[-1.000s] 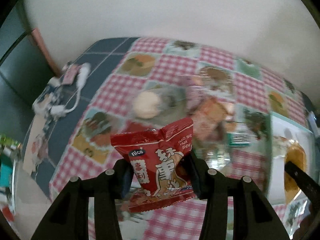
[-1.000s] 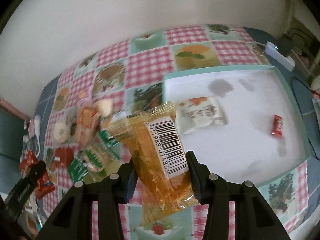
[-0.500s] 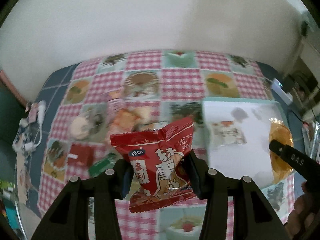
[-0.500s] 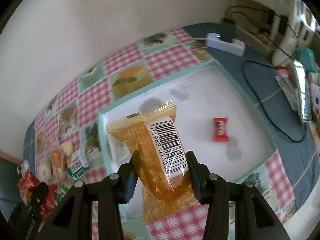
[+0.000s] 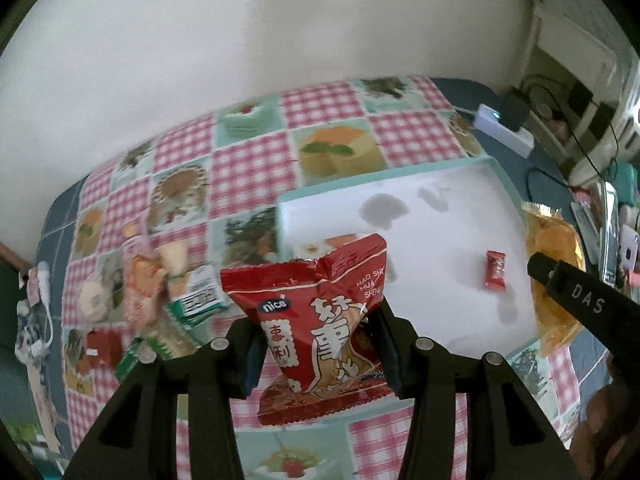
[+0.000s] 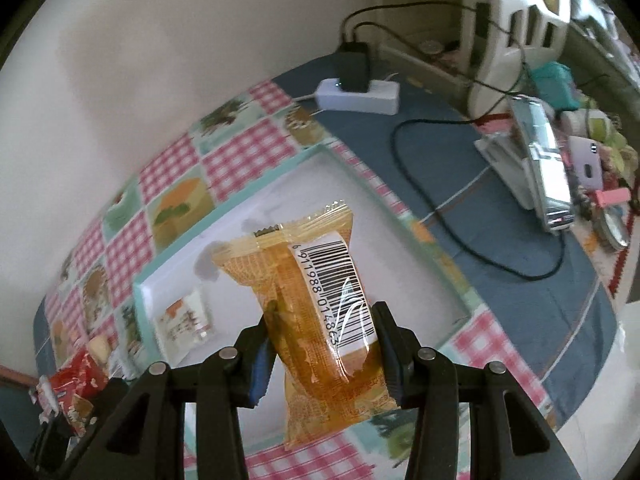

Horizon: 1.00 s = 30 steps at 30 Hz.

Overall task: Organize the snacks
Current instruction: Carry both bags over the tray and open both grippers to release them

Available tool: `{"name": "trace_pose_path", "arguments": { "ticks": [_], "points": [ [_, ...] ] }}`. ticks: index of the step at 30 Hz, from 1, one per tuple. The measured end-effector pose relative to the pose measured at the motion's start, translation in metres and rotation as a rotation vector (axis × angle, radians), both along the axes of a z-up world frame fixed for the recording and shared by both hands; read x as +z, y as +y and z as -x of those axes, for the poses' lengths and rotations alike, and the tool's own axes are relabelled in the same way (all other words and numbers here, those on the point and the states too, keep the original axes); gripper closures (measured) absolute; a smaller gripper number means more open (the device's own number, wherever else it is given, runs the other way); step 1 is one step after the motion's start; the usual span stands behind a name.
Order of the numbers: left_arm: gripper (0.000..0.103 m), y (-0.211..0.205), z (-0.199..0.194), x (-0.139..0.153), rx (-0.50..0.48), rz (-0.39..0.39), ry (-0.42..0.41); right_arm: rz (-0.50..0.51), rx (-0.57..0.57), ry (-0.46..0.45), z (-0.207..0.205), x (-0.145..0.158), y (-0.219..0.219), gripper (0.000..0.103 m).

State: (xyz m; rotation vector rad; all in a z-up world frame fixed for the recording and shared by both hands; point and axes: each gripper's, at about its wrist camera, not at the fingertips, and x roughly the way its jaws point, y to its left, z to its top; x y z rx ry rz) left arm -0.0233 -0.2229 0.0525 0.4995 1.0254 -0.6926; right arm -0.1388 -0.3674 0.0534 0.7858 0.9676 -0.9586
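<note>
My left gripper (image 5: 316,344) is shut on a red peanut snack bag (image 5: 320,320), held above the near left edge of the white tray (image 5: 440,240). My right gripper (image 6: 324,344) is shut on an orange snack packet (image 6: 316,300) with a barcode, held over the tray (image 6: 384,240). The orange packet (image 5: 554,276) and a right finger (image 5: 580,300) also show at the right of the left wrist view. The tray holds a small red candy (image 5: 495,270) and a white packet (image 6: 184,320). A pile of loose snacks (image 5: 160,280) lies left of the tray.
The table has a checkered pink and green cloth (image 5: 248,160). A white power strip (image 6: 360,92) with a black plug and cables (image 6: 440,200) lies beyond the tray. Clutter (image 6: 560,160) sits at the far right. A wall stands behind the table.
Both grippers have swung to the right with their packets. The tray now lies ahead of both, and the snack pile has slid to the left of the views.
</note>
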Motion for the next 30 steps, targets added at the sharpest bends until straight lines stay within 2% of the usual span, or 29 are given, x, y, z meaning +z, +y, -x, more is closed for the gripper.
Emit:
{"name": "trace_pose_path", "arguments": {
  "ticks": [8, 16, 25, 27, 29, 30],
  "points": [
    [0.053, -0.027, 0.013, -0.031, -0.056, -0.023, 0.058, -0.023, -0.049, 0.010, 0.015, -0.005, -0.019, 0.055],
    [0.053, -0.033, 0.014, -0.071, -0.063, -0.076, 0.106, -0.116, -0.017, 0.088, 0.002, -0.049, -0.018, 0.055],
    [0.052, -0.032, 0.012, -0.089, -0.054, -0.106, 0.150, -0.141, 0.011, 0.134, -0.006, -0.066, -0.011, 0.054],
    [0.048, -0.034, 0.012, -0.089, -0.053, -0.110, 0.160, -0.144, 0.014, 0.133, -0.006, -0.066, -0.009, 0.054],
    [0.036, -0.033, 0.011, -0.088, -0.049, -0.106, 0.162, -0.144, 0.015, 0.132, -0.005, -0.063, -0.010, 0.054],
    [0.035, -0.032, 0.011, -0.087, -0.047, -0.100, 0.163, -0.143, 0.017, 0.134, -0.007, -0.063, -0.012, 0.054]
  ]
}}
